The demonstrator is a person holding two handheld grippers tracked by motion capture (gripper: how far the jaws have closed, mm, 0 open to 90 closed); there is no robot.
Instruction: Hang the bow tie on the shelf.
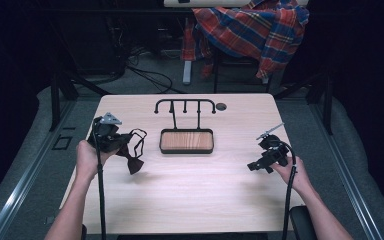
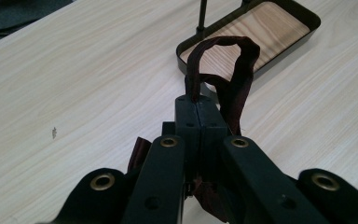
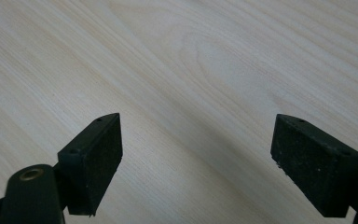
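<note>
A dark maroon bow tie (image 1: 134,163) with a looped strap (image 1: 139,140) hangs from my left gripper (image 1: 122,141) above the table's left side. In the left gripper view the jaws of that gripper (image 2: 198,106) are pressed together on the strap (image 2: 235,70), whose loop rises in front of the pads. A black stand with a wood-lined tray (image 1: 186,141) and a hook rail (image 1: 185,104) sits at the table's middle, right of the bow tie; the tray (image 2: 254,30) also lies just beyond the loop. My right gripper (image 1: 252,166) hovers at the right, open; its pads (image 3: 95,158) stand wide apart over bare wood.
The light wooden table (image 1: 190,190) has a small round grommet (image 1: 221,106) near its back edge. A plaid shirt (image 1: 252,27) is draped over a chair behind the table. Cables (image 1: 150,75) lie on the floor beyond.
</note>
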